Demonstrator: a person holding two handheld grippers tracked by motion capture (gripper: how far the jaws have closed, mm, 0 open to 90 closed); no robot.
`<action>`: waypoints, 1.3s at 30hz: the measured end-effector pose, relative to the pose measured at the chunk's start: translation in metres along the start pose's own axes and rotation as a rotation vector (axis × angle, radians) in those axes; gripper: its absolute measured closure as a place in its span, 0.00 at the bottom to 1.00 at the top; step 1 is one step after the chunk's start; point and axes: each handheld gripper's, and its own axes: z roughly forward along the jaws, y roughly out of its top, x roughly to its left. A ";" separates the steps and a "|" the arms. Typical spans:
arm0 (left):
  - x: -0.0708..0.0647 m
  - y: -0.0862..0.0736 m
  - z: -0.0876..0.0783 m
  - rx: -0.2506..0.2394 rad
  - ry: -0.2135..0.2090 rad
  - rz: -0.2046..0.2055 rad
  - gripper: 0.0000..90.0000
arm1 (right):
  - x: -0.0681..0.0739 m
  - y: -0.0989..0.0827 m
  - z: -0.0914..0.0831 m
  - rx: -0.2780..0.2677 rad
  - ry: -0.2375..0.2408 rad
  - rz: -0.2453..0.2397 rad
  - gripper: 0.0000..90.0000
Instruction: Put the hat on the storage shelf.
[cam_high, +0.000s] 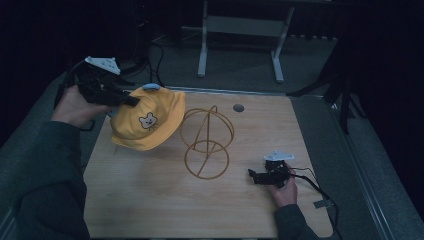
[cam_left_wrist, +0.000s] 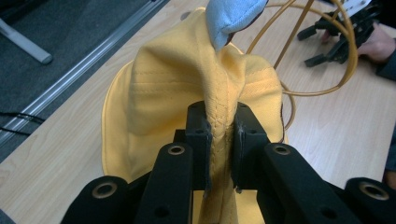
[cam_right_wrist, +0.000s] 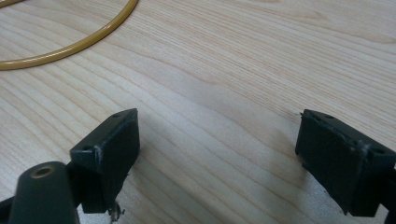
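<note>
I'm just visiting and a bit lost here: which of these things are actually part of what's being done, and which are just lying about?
Part of the job:
- yellow hat, pinched by the left gripper
- gold wire stand, beside the hat
- right gripper, open, resting by the stand

Just lying about:
- wooden table
- metal frame legs on the floor behind
- cables on the floor

The right gripper (cam_right_wrist: 217, 144) hangs jaws apart over the wooden table (cam_right_wrist: 243, 70), a yellow wire ring (cam_right_wrist: 74, 46) beyond.

Wooden table (cam_high: 150, 200), grey floor (cam_high: 240, 60), metal stand legs (cam_high: 202, 50)
</note>
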 end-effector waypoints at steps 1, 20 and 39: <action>0.000 0.000 -0.001 -0.007 -0.004 -0.002 0.88 | 0.000 0.000 0.000 -0.001 0.000 -0.001 0.15; -0.011 0.016 -0.018 -0.071 -0.069 0.047 0.88 | 0.000 0.000 0.000 -0.001 0.000 -0.002 0.15; -0.025 0.042 -0.014 -0.060 -0.107 0.123 0.88 | 0.000 0.000 0.000 -0.001 0.002 -0.005 0.15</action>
